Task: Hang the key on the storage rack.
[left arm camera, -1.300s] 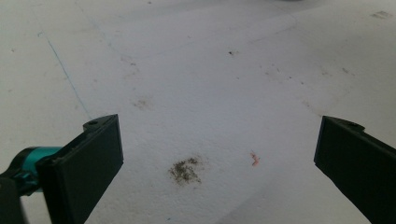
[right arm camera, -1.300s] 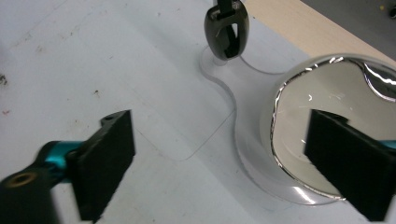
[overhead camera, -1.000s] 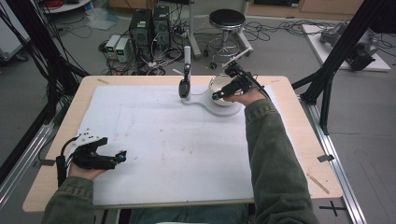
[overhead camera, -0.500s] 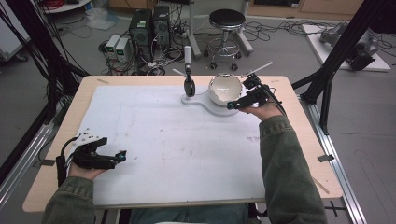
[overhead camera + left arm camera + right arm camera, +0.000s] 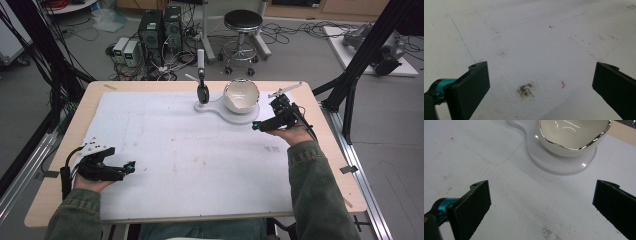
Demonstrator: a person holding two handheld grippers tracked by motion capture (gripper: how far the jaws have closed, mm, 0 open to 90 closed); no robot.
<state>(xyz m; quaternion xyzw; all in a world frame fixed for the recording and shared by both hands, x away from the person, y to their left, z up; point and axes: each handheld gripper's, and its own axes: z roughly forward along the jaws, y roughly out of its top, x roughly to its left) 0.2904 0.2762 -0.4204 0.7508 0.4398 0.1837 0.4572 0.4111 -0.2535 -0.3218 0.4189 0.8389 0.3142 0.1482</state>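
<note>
Right gripper point(image 5: 260, 125) is at about 2 o'clock on the white sheet-covered table point(image 5: 200, 165), jaws spread wide and empty, nothing between them. The glossy white bowl with a wavy silver rim point(image 5: 241, 95) sits on a clear round-ended acrylic base point(image 5: 220, 107) at 12 o'clock on the table, just beyond and to the left of this gripper, apart from it. A black upright stand point(image 5: 202, 92) rises from the base's left end. Left gripper point(image 5: 127, 167) rests at 8 o'clock, jaws wide, empty, over stained sheet.

L gripper point(image 5: 537, 82) wide open over stained white sheet point(image 5: 529, 37)
</note>
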